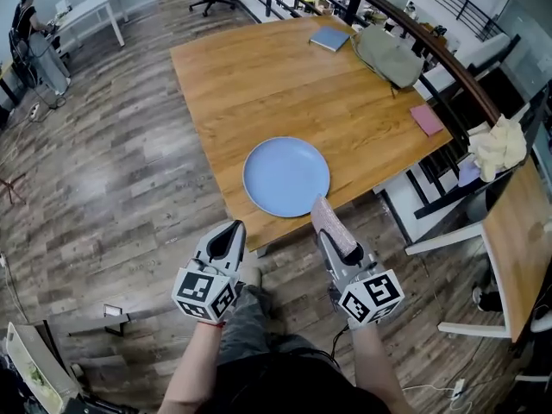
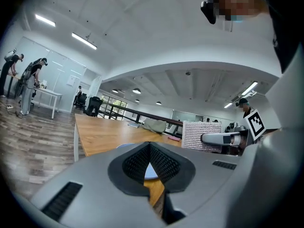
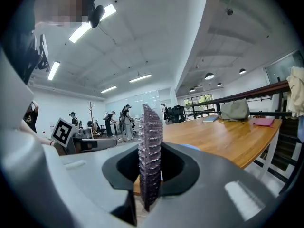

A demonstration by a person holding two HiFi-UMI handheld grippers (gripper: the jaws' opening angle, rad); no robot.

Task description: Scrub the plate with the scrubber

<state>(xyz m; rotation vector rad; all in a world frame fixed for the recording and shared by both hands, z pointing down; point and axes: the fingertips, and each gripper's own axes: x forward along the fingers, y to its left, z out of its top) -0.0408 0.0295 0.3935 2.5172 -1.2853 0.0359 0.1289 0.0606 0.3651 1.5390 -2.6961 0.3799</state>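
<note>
"Two grippers sit low in the head view. How do their jaws stand?" asks the first

"The left gripper (image 1: 231, 228) has its jaws pressed together with nothing between them," the second answers. "The right gripper (image 1: 331, 234) is clamped on the scrubber (image 1: 330, 221), a thin purplish pad that stands on edge between the jaws and sticks out well past their tips."

"What is hard to make out?"

"From the head view the scrubber's tip overlaps the near rim of the plate (image 1: 286, 177). Whether the two touch cannot be told. In the left gripper view only a sliver of blue shows through the notch between the pads. In the right gripper view the scrubber (image 3: 150, 151) covers most of the plate, leaving a strip of rim to its right."

"And where does the plate lie?"

"Flat on the wooden table (image 1: 285, 76), close to the near edge and just ahead of both grippers, its face plain blue. A grey bag (image 1: 388, 54), a blue book (image 1: 329, 39) and a pink pad (image 1: 427, 119) lie well apart from it along the far side"
</note>
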